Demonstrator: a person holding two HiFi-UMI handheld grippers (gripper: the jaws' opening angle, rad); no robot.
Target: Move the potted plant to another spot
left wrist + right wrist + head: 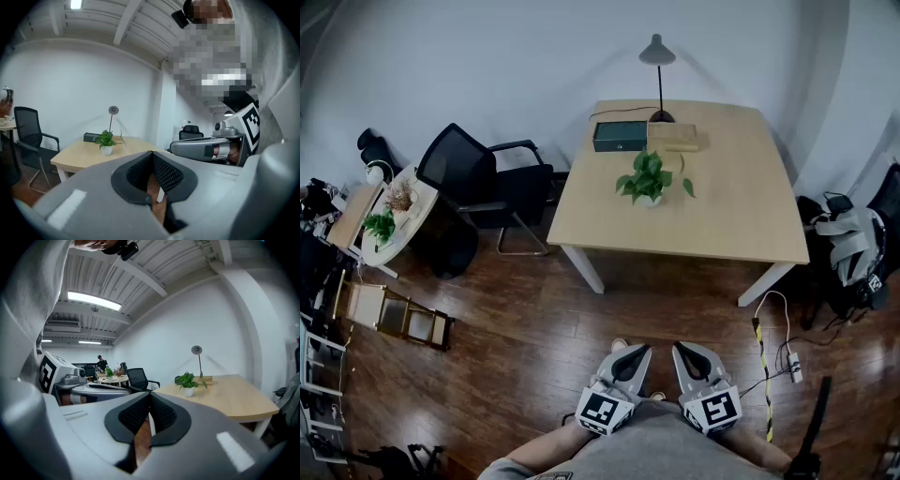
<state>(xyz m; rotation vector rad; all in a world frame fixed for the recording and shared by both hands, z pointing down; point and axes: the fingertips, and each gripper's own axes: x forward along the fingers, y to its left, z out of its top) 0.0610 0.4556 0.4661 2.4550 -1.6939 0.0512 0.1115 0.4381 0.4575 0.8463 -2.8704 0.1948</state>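
Note:
The potted plant (649,183), green leaves in a small white pot, stands near the middle of the pale wooden table (741,216), in front of a dark box (620,136) and a wooden box (673,137). It also shows far off in the left gripper view as the plant (106,140) and in the right gripper view as the plant (188,381). My left gripper (633,350) and right gripper (682,348) are side by side close to my body, over the floor and well short of the table. Both have their jaws shut with nothing between them.
A black desk lamp (657,58) stands at the table's back edge. A black office chair (483,180) is left of the table, with a round white table (394,220) and a wooden rack (398,319) beyond it. A bag (853,251) and a cable with power strip (773,352) lie to the right.

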